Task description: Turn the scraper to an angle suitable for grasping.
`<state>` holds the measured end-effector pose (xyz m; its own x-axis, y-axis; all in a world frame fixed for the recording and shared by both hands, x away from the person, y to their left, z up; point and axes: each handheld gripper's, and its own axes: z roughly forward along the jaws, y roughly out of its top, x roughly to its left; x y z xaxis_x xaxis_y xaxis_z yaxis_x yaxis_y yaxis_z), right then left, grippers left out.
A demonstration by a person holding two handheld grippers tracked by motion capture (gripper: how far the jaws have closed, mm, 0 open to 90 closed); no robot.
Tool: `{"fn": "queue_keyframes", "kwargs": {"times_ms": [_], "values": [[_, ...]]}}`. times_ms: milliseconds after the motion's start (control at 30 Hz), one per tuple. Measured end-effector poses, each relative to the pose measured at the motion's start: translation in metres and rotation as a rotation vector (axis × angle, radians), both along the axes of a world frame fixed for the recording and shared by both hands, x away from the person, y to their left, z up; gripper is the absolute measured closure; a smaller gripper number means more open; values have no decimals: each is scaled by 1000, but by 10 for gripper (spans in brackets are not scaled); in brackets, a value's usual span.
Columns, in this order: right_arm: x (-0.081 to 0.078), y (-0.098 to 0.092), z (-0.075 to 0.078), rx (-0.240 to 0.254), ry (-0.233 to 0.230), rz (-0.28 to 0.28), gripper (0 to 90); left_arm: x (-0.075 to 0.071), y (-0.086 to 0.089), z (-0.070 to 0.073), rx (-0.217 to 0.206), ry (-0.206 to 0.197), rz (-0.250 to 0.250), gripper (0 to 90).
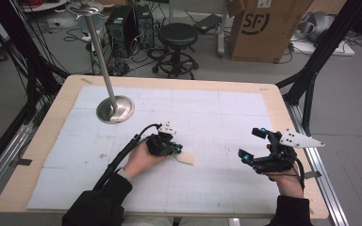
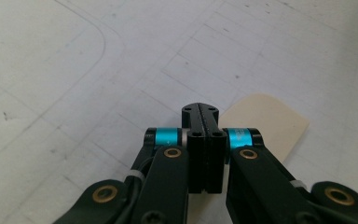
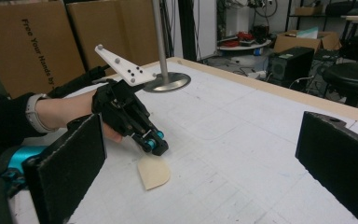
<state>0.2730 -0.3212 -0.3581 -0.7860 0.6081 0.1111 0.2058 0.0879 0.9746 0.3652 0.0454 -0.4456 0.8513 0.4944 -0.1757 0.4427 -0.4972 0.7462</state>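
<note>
A thin beige piece with one rounded end lies flat on the white gridded mat near the table's middle. My left gripper is shut, jaws pressed together, its tips down at the piece's near edge. In the left gripper view the piece runs under and past the shut gripper; I cannot tell whether its edge is pinched. The right gripper view shows the left gripper touching the piece. My right gripper hovers open at the right, its pads wide apart and empty.
A metal stand with a round base and a tall pole rises at the mat's back left, also the base behind the left hand. The wooden table rim frames the mat. A stool and cardboard boxes stand beyond the table.
</note>
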Motion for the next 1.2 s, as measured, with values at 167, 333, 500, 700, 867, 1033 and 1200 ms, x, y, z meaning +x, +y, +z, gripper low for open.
{"fn": "queue_keyframes", "kwargs": {"times_ms": [167,333,500,700,867,1033,1200], "values": [[0,0,0,-2,1,-1,9,-5,6,0,-7,14,-13,900],[1,1,-1,-5,5,1,9,-12,10,2,11,28,-38,900],[1,1,-1,-6,6,-1,9,-20,16,2,17,17,-56,899],[2,3,-2,-12,8,6,9,-22,19,2,17,-5,-6,899],[4,4,-2,-12,15,6,9,-30,16,1,21,-3,-49,899],[3,3,-2,-9,9,4,9,-42,22,-2,-24,14,-79,900],[3,3,-2,-11,8,8,9,-53,28,-1,-14,20,-111,900]]}}
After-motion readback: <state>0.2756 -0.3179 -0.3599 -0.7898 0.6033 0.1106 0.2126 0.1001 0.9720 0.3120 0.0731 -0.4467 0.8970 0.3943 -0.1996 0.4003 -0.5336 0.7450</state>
